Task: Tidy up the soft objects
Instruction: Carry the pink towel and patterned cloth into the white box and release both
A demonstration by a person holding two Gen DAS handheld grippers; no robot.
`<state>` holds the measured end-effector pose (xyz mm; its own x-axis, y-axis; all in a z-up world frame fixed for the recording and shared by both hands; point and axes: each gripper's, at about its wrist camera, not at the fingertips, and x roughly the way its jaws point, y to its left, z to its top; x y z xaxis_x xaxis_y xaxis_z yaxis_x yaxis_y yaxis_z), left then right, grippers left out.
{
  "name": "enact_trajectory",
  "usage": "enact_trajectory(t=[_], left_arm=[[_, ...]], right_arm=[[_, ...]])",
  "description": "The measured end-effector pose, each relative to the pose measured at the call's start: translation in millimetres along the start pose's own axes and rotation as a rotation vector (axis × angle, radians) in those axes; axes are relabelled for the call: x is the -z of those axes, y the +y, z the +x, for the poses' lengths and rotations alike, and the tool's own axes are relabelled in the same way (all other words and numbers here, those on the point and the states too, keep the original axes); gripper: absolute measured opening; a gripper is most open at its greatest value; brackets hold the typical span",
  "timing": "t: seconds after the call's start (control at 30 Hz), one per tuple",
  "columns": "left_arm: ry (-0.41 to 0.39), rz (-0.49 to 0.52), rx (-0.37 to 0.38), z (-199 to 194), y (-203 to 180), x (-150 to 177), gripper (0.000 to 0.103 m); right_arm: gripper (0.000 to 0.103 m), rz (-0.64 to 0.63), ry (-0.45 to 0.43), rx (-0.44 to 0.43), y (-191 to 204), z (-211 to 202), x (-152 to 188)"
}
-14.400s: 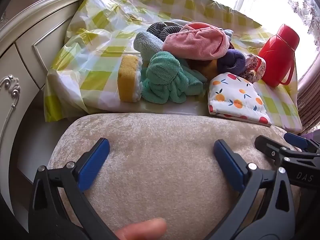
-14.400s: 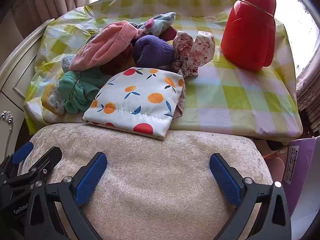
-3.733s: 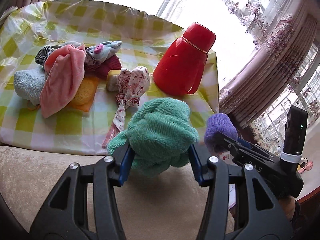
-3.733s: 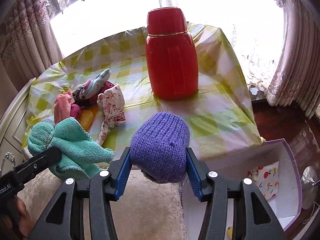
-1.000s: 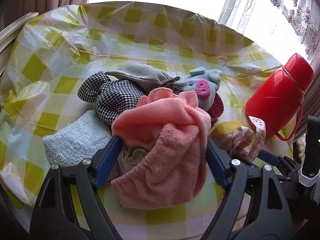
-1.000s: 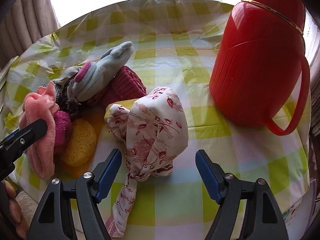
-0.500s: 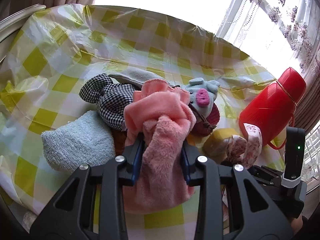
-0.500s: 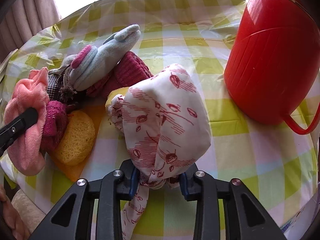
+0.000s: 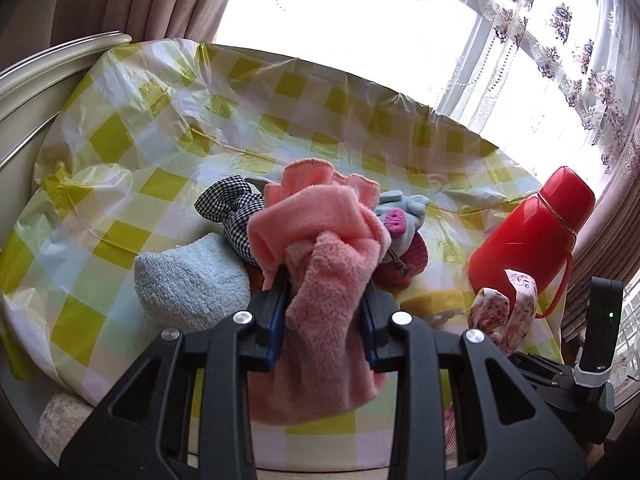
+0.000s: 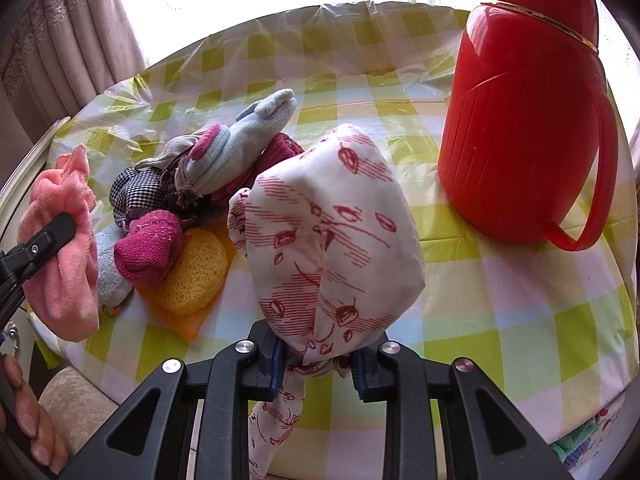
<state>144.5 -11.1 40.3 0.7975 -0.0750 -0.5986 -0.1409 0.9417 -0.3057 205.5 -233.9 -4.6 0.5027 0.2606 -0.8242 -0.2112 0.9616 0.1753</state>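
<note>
Pink fleece cloth (image 9: 324, 280): pinched between the pads of the left tongs (image 9: 325, 312), its bulk bunched above them and a flap hanging below, held up over the near edge of the table (image 9: 120, 136).
White cloth with red leaf print (image 10: 332, 232): pinched at its knotted neck by the right tongs (image 10: 318, 364), tail dangling beneath, left of the red jug (image 10: 520, 120).
Pile left of the red jug, on the table: magenta knit piece (image 10: 150, 246) resting on a yellow sponge (image 10: 196, 276); the sponge on an orange mat (image 10: 180, 320); black-and-white checked cloth (image 10: 136, 194); pale blue plush toy (image 10: 248, 136) lying over a dark red knit (image 10: 280, 152); light blue towel roll (image 9: 188, 280) at the pile's far side from the jug.
Table cover: yellow-green checked plastic sheet (image 10: 460, 320), creased.
</note>
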Motion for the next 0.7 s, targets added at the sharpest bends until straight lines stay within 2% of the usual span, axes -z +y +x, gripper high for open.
enact_trajectory(t=[0.37,0.7], left_arm=[[0.03,0.079,0.109,-20,-57,21,0.035],[0.064,0.157,0.239,-43,-116,45,0.035]], right_arm=[[0.027,0.05,-0.046,-0.019,-23,-44,19],[0.027,0.114,-0.088,0.014,-65,-96,44]])
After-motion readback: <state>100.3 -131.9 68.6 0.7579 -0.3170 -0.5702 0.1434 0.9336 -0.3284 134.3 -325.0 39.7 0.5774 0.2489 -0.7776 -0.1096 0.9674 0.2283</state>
